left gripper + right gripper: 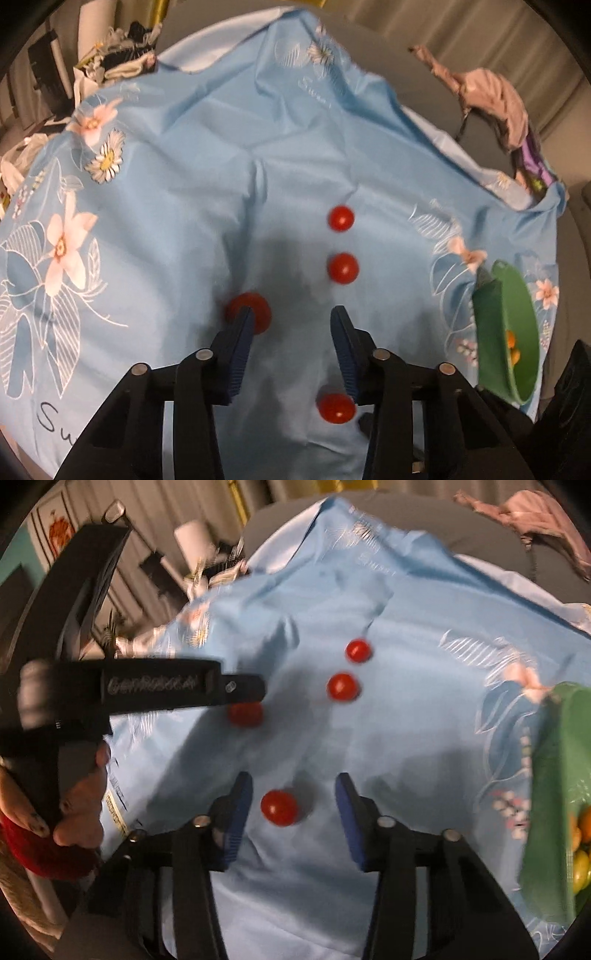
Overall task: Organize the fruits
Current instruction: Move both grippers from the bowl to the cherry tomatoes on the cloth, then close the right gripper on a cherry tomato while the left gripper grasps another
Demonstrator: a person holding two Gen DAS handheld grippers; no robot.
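Note:
Several red cherry tomatoes lie on a blue flowered cloth [184, 166]. In the left wrist view, one tomato [255, 314] sits partly behind my left gripper's [291, 317] left fingertip, outside the gap, and the jaws stand apart with only cloth between the tips. Another tomato [336, 408] lies lower, by the right finger. In the right wrist view that same tomato [279, 808] sits between my right gripper's [293, 786] blue pads, nearer the left one, with no pad touching it. Two more tomatoes [342, 686] [357, 650] lie farther off. A green bowl [554, 757] holds yellow and orange fruits.
The green bowl [517, 295] stands at the cloth's right edge. A pink garment [491, 99] lies at the back right, and clutter [110, 62] sits beyond the far left. A person's hand [74, 812] holds the left gripper's body [166, 686] at left.

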